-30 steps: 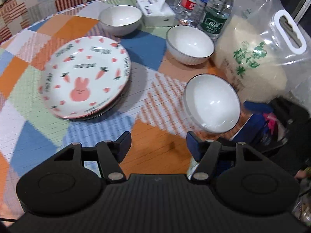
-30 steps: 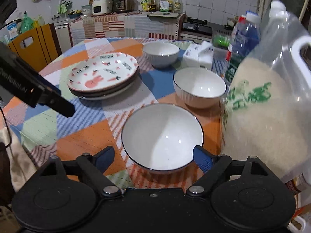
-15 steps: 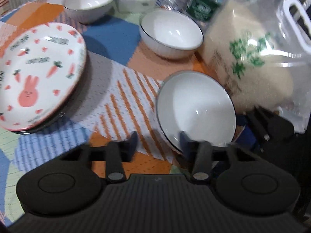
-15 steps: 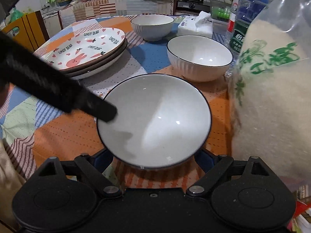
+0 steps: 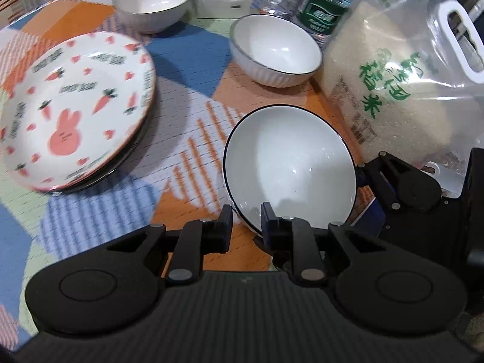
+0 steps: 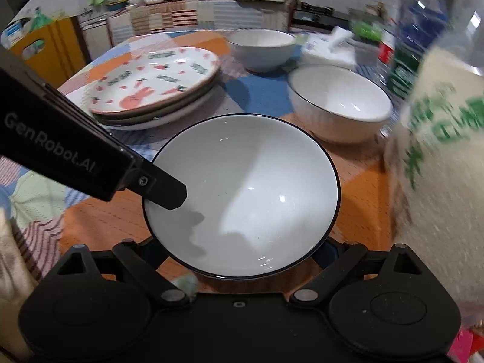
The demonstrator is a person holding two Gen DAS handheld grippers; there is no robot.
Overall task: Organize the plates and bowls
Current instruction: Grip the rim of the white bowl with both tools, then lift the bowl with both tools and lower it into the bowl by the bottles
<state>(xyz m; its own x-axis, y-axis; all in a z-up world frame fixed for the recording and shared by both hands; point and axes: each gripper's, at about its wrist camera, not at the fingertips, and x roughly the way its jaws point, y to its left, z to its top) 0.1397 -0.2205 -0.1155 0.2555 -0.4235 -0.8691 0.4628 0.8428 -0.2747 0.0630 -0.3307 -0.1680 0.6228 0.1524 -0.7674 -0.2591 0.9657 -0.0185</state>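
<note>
The near bowl [image 6: 242, 193] is white inside with a thin dark rim, glossy and empty; it sits on the patchwork tablecloth [image 5: 187, 151] near the table's front edge, just beside the bag of rice [image 5: 402, 90]; two more white bowls stand farther back, and a stack of plates [image 5: 72, 112] with a pink rabbit and carrots lies to the left. The left gripper [image 5: 246, 224] is closing, its jaws narrow, with the bowl's near-left rim between them; one finger lies inside the bowl. The right gripper [image 6: 242, 254] stands wide, its jaws opening, on either side of the bowl's near side; whether its pads touch the bowl cannot be told.
</note>
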